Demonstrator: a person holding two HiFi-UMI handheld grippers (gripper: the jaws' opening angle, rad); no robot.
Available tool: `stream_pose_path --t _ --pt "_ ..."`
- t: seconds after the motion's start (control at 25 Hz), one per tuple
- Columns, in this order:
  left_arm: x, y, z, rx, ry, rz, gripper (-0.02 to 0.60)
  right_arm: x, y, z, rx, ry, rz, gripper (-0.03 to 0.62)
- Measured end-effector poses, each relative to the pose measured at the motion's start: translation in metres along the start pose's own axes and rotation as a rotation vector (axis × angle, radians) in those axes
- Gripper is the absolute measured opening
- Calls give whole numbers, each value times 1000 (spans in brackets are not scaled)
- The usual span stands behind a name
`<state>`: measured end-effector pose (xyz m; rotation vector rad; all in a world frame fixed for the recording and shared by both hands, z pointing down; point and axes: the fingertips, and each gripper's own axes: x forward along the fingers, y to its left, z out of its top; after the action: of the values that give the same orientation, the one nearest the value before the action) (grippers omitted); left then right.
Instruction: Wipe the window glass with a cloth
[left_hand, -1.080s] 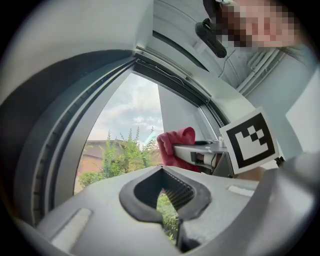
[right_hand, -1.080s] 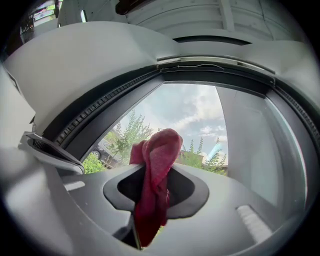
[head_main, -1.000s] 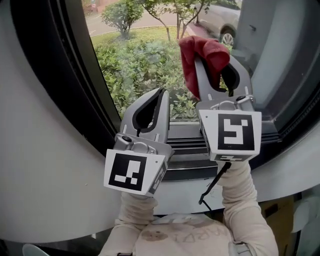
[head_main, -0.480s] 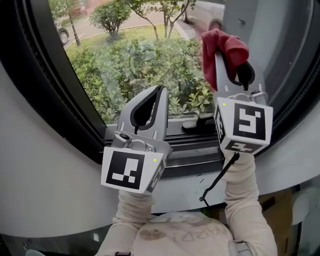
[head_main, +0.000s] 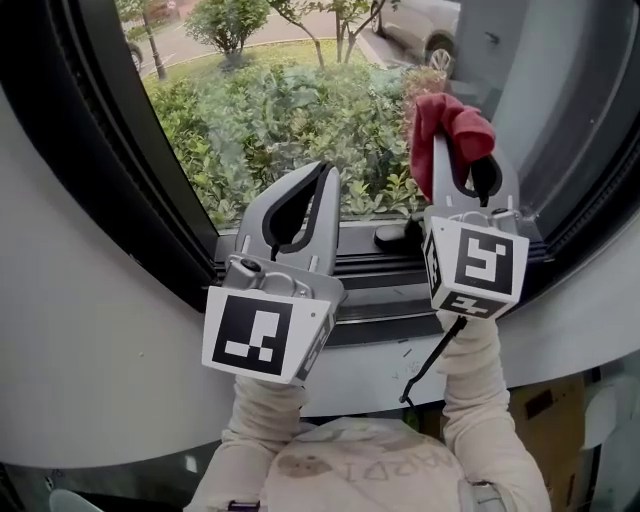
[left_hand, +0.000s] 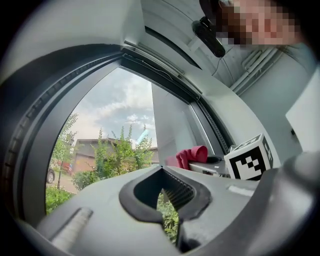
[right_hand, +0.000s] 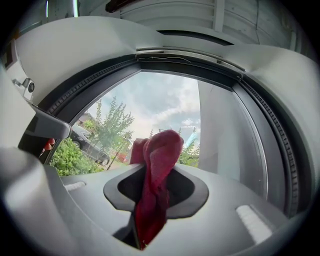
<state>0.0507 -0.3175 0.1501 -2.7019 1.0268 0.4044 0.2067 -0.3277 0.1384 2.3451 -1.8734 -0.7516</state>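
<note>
Cloth (head_main: 465, 115) sits pinched in R gripper (head_main: 452, 140), bunched end up by window glass (head_main: 290, 100) for wiping. L gripper (head_main: 325, 172) is pressed together, empty.

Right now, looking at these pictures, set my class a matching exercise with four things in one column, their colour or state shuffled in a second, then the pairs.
Things:
1. left claw
2. right claw
3. cloth
4. bushes

Colour or state:
A. green, outdoors
B. shut, nothing in it
C. red, bunched up
D. shut on the cloth

Pairs: 1-B, 2-D, 3-C, 4-A
</note>
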Motion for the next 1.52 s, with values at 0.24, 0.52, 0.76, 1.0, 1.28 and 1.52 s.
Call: stream_pose_path --t 0.24,0.52,0.76,1.0,1.28,1.52 --pt "-17 18 4 -2 -12 23 0 7 48 12 10 12 64 123" --pt "-53 55 8 2 -30 79 0 13 122 33 6 -11 143 123" --pt "-71 72 12 34 -44 82 0 18 175 52 -4 -35 209 123" --pt "-77 85 16 57 -45 117 0 23 208 70 -35 -58 258 123" --pt "-79 91 15 30 -65 139 0 10 216 40 -11 -30 286 124" --pt "-72 79 10 42 -46 124 0 7 208 31 -11 -22 297 127"
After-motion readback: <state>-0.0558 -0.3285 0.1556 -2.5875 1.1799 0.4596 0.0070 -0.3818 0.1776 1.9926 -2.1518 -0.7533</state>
